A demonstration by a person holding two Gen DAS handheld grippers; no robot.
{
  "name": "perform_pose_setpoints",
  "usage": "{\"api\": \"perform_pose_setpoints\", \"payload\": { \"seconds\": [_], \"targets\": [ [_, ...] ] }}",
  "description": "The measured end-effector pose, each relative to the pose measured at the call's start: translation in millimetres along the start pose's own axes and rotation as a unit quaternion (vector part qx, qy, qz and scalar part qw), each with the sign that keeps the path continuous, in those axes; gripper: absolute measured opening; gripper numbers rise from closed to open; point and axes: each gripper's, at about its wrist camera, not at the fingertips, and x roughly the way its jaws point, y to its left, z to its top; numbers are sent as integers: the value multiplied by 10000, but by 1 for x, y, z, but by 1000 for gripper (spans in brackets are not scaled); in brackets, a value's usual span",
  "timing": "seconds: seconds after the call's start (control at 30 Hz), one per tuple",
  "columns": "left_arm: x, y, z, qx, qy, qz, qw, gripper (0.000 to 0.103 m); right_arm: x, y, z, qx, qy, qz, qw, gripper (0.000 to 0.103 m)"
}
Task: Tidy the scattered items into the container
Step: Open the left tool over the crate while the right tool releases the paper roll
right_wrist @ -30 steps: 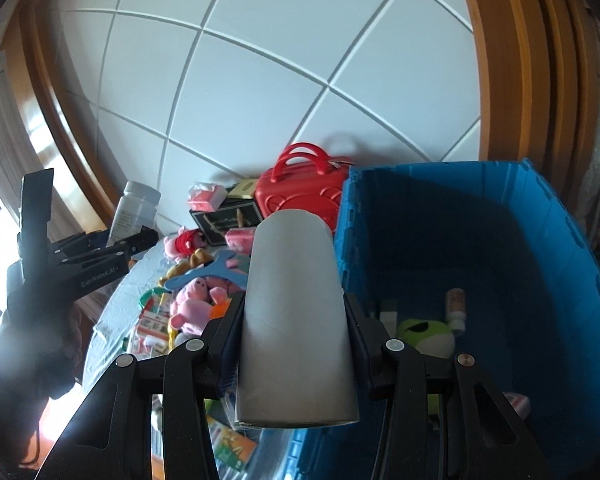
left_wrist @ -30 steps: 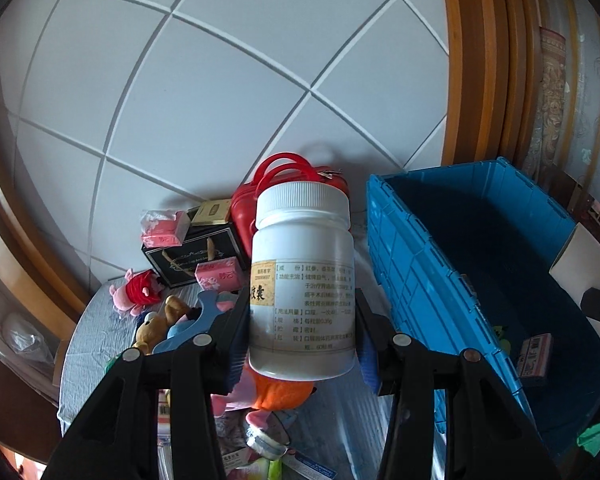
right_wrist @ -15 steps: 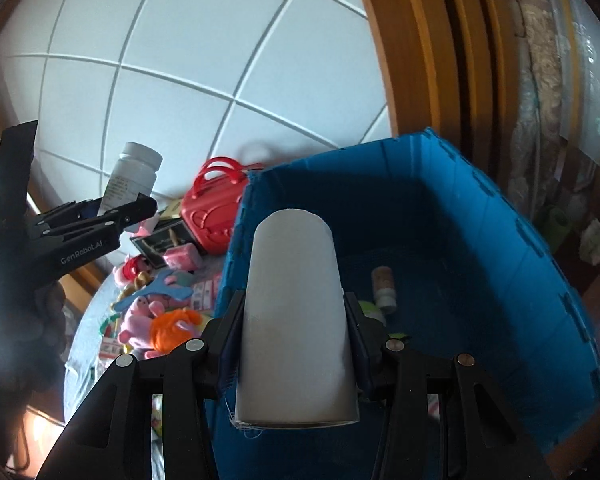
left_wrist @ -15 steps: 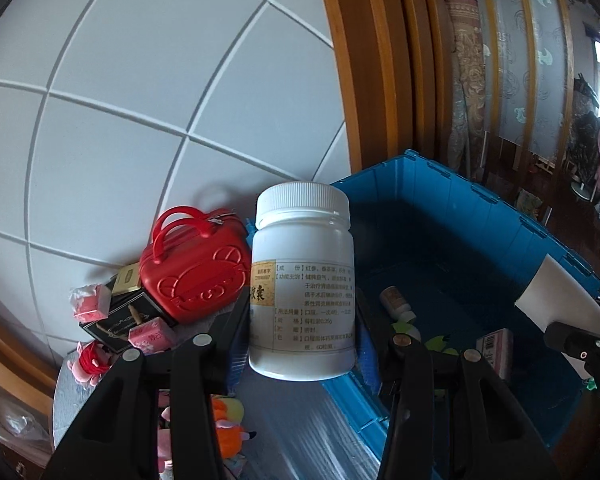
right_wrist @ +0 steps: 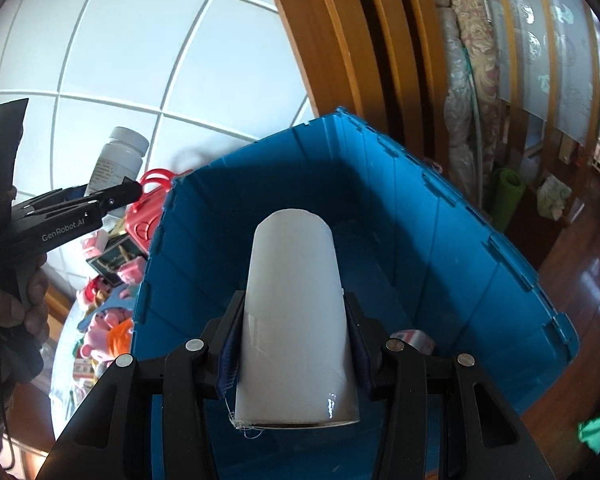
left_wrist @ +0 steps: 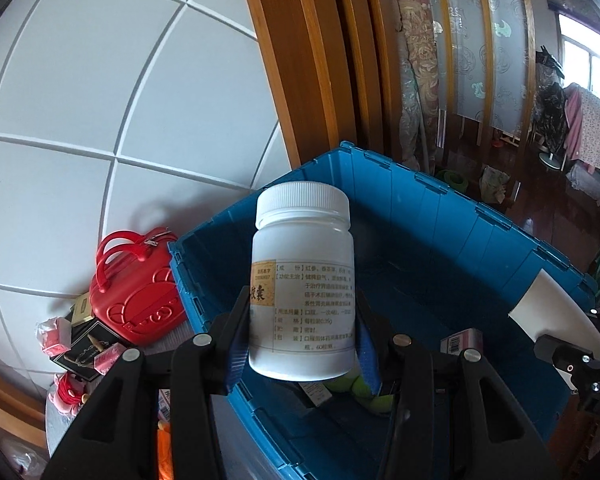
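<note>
Tools both grip: left tool clamps a white bottle, right tool a white roll, over the blue crate holding small boxes.

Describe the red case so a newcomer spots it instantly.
Find the big blue bin against the white tiled wall. Just outside its left corner stands the red case, the only glossy red thing there, with two looped handles on top.

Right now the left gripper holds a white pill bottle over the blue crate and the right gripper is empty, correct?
Not quite. The right gripper is not empty: the right wrist view shows it shut on a white roll. The left gripper does hold the white pill bottle over the blue crate.
</note>
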Motion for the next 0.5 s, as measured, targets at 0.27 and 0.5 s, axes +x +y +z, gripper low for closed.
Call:
{"api": "perform_pose_setpoints", "payload": {
  "seconds": [0.27,0.5],
  "targets": [
    [8,-12,12,32,44,-16,10000,45,5,-1,-1,76,-37,-71,9999,45],
    [15,-5,7,-71,374,92,9992,98,6,-1,4,52,-227,-269,9994,99]
  ]
}}
